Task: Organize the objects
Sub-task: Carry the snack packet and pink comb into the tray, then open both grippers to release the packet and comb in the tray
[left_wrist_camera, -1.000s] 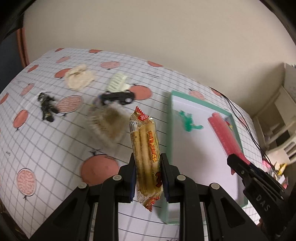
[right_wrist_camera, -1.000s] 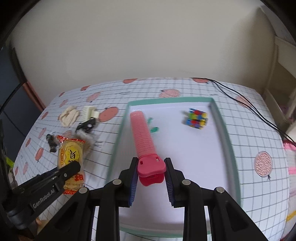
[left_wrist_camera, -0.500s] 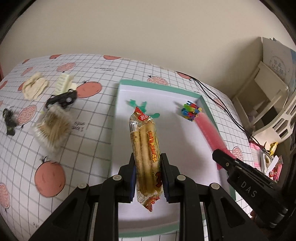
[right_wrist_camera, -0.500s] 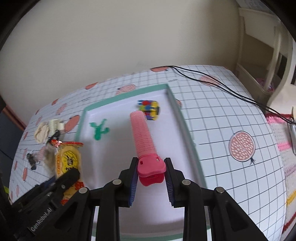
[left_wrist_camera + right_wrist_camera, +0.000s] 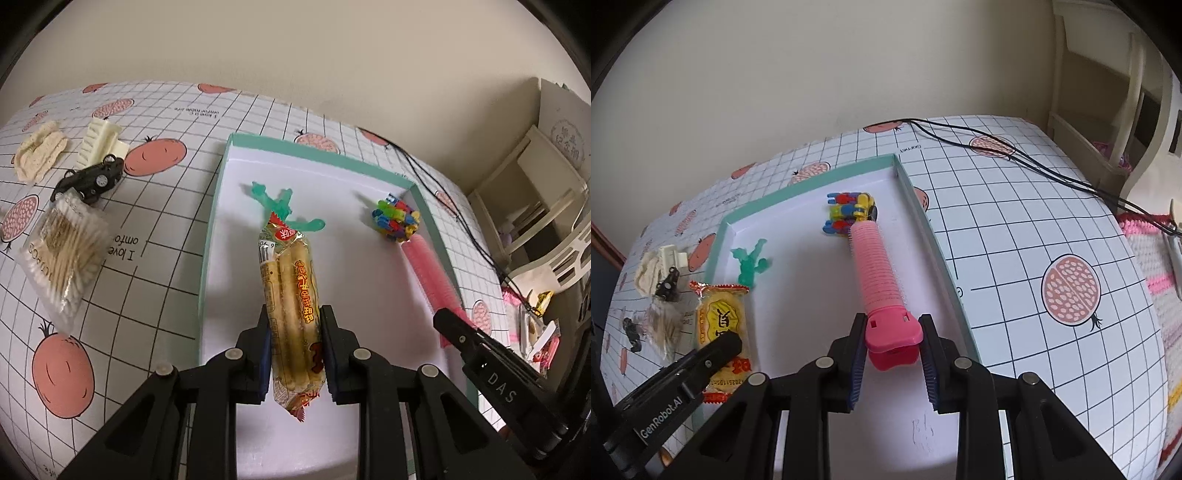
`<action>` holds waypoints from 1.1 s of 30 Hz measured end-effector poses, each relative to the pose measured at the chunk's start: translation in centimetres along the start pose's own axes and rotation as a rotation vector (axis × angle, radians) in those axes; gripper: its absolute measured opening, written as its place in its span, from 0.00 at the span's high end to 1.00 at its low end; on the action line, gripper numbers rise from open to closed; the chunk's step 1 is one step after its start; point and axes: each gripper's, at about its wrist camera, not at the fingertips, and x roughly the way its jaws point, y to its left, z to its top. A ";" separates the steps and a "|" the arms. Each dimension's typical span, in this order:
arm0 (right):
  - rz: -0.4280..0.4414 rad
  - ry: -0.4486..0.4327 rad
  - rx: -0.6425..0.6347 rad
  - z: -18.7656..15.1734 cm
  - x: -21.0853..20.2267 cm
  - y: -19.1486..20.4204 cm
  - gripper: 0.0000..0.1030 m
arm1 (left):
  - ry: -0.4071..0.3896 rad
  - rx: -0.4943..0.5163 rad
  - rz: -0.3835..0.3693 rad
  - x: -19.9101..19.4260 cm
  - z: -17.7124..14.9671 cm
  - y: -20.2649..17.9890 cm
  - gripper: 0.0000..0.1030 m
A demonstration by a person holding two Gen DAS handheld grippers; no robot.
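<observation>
My left gripper [image 5: 295,332] is shut on a yellow snack packet [image 5: 291,291], held lengthwise above the white floor of the teal-rimmed tray [image 5: 212,221]. The packet's far end overlaps a green toy figure [image 5: 280,205] lying in the tray. My right gripper [image 5: 892,343] is shut on the base of a pink hair roller [image 5: 875,269]. The roller runs along the tray's right wall [image 5: 923,229], and its tip reaches a multicoloured block toy [image 5: 849,212]. In the left wrist view the roller [image 5: 428,277] and one right finger [image 5: 480,354] show at the right.
On the patterned tablecloth left of the tray lie a bag of cotton swabs [image 5: 62,258], a black toy car [image 5: 90,181], a cream comb-like piece [image 5: 98,144] and a beige cloth [image 5: 38,153]. A black cable [image 5: 1015,155] crosses the table's far right. Shelving [image 5: 535,177] stands beyond the table.
Both grippers moved right with their loads. The snack packet went from above the tablecloth to above the tray's middle. The pink roller went from the tray's left part to its right wall.
</observation>
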 end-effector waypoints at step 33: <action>0.004 0.029 -0.038 -0.9 0.4 0.7 0.65 | 0.014 -0.013 -0.031 -0.9 -0.4 0.8 0.53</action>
